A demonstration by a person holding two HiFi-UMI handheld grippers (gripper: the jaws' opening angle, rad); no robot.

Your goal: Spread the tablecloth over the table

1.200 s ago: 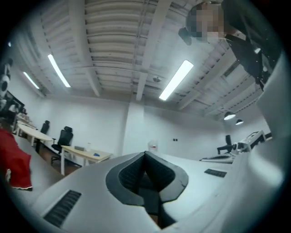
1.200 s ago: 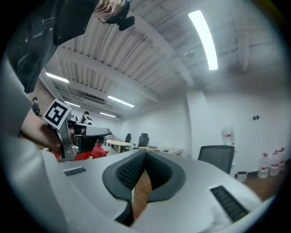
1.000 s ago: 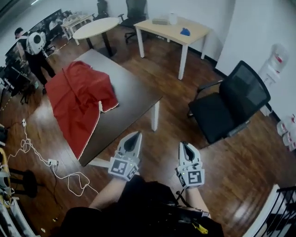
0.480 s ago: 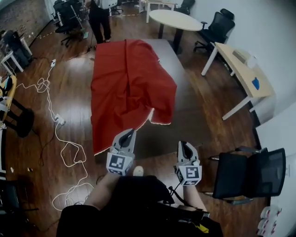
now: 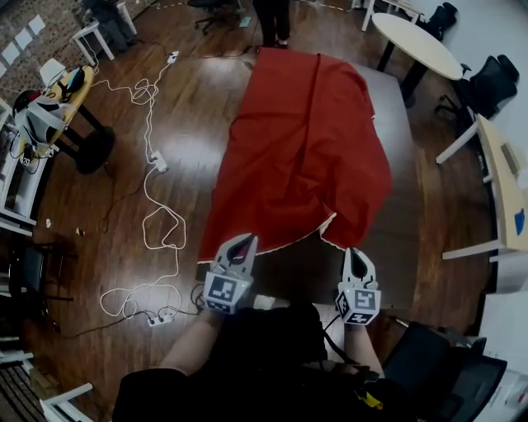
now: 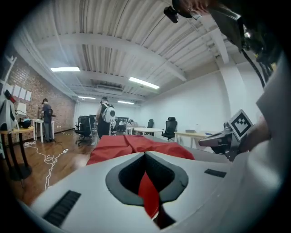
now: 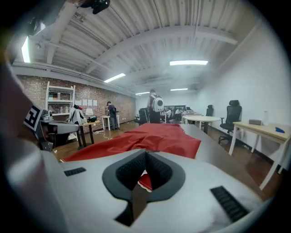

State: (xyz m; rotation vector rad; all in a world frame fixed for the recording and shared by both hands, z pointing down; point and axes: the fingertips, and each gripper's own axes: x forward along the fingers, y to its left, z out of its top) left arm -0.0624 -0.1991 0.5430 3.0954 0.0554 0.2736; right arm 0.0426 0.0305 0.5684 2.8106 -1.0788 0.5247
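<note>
The red tablecloth (image 5: 301,148) lies bunched along the long grey table (image 5: 398,173). It hangs over the table's left side, and the right strip and near end stay bare. My left gripper (image 5: 244,241) is shut and empty, just short of the cloth's near left hem. My right gripper (image 5: 355,254) is also shut and empty, over the bare near end below the cloth's folded corner. In the left gripper view the tablecloth (image 6: 132,143) shows beyond the shut left gripper (image 6: 145,154). The right gripper view shows the tablecloth (image 7: 159,134) ahead of the right gripper (image 7: 145,153).
White cables and power strips (image 5: 157,210) trail over the wooden floor on the left. A person (image 5: 272,15) stands at the table's far end. A round table (image 5: 417,43) and a wooden desk (image 5: 503,177) stand to the right, and a black chair (image 5: 450,375) is behind me on the right.
The view has swung round, so the table with the cloth now runs straight ahead instead of off to the left. Both grippers have come to its near end, still shut.
</note>
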